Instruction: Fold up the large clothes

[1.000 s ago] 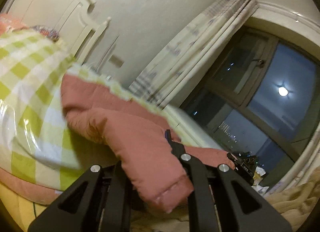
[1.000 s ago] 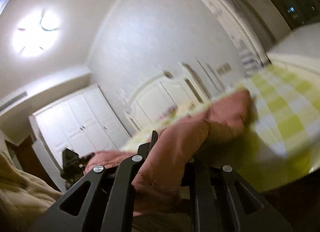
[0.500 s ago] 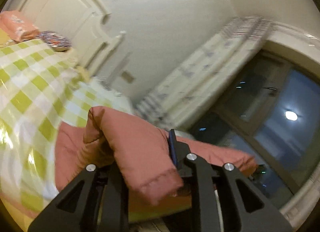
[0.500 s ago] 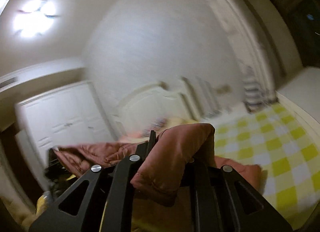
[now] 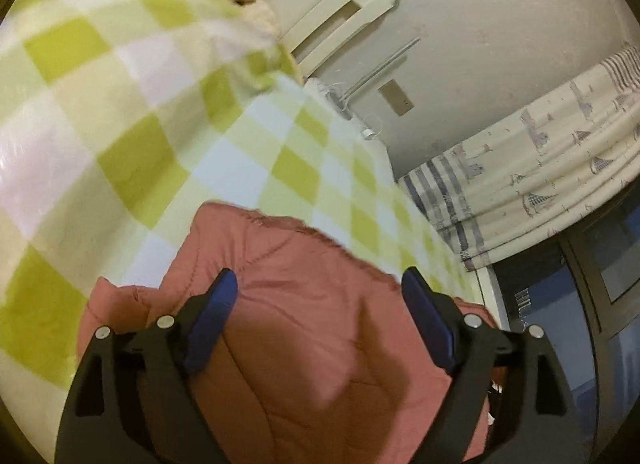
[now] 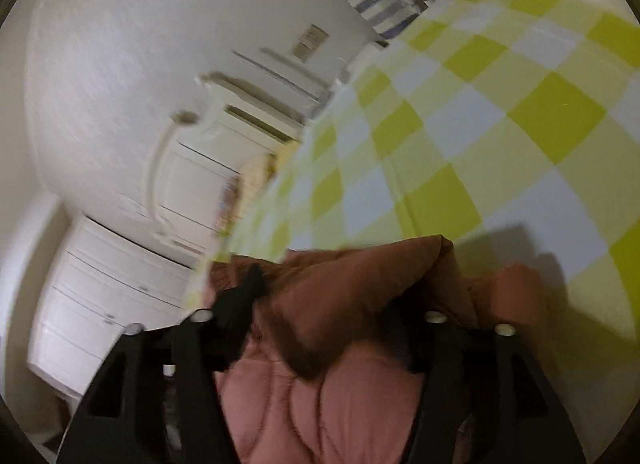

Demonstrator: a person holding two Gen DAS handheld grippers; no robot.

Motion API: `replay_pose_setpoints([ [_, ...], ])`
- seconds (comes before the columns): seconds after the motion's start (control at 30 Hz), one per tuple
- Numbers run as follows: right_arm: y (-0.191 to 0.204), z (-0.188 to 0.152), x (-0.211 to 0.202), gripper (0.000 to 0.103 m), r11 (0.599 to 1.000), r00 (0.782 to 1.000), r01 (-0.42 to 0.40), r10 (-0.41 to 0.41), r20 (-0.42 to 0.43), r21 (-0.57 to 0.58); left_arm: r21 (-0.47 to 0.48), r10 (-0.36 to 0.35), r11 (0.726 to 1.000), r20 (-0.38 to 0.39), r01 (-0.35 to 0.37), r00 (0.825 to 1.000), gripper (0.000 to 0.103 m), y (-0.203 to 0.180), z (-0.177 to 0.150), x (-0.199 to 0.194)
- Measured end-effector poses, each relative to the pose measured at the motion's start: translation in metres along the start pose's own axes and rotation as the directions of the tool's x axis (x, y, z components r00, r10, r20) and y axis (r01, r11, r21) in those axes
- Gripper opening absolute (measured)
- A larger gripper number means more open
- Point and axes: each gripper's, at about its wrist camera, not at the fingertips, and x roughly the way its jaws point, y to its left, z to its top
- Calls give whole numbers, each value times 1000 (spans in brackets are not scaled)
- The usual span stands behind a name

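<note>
A pink quilted jacket [image 5: 320, 344] lies on the green-and-white checked bed cover [image 5: 120, 124]. In the left wrist view my left gripper [image 5: 319, 276] hangs over the jacket, jaws opening wide. Its blue pads [image 5: 214, 306] stand clear of the fabric on both sides. In the right wrist view a folded flap of the jacket [image 6: 360, 288] lies between the fingers of my right gripper [image 6: 328, 292], whose jaws are also opening. The left finger [image 6: 244, 296] is off the cloth. The flap hides the right fingertip.
The checked cover [image 6: 480, 124] spreads beyond the jacket in both views. A cream headboard [image 5: 340, 4] and pillows stand at the bed's far end. A patterned curtain [image 5: 540, 168] and dark window [image 5: 600, 304] are to the right. White wardrobe doors [image 6: 100, 296] show at left.
Both grippers swung down onto the bed with the jacket. Each was shut on a jacket edge; both have let go and now stand open, with the jacket laid on the cover.
</note>
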Motion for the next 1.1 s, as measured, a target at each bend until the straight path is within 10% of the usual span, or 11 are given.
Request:
replay_pose_setpoints([
  [0.07, 2, -3, -5, 86, 999, 999, -28, 29, 35, -23, 46, 26, 999, 20, -27, 999, 90, -6, -3, 2],
  [0.23, -9, -5, -29, 87, 994, 985, -81, 69, 156, 74, 148, 110, 982, 31, -114, 993, 97, -27, -11, 11],
  [0.37, 47, -12, -42, 86, 985, 984, 31, 0, 177, -170, 150, 111, 982, 33, -115, 993, 98, -27, -13, 10],
  [0.57, 159, -48, 14, 86, 788, 960, 277, -245, 133, -550, 136, 114, 983, 70, -123, 991, 98, -26, -16, 7],
  [0.73, 153, -79, 113, 86, 616, 846, 424, -530, 49, -664, 125, 114, 984, 86, -124, 990, 98, -25, -16, 1],
  [0.8, 115, -100, 148, 87, 535, 750, 479, -662, 8, -696, 115, 122, 985, 85, -131, 989, 98, -24, -15, -1],
  [0.97, 106, -106, 150, 87, 516, 752, 503, -657, 57, -694, 128, 222, 962, 136, -240, 965, 98, -51, -11, -20],
  [1.1, 102, -106, 150, 87, 523, 758, 500, -650, 56, -691, 363, 179, 900, 199, -242, 963, 98, -127, -36, -32],
])
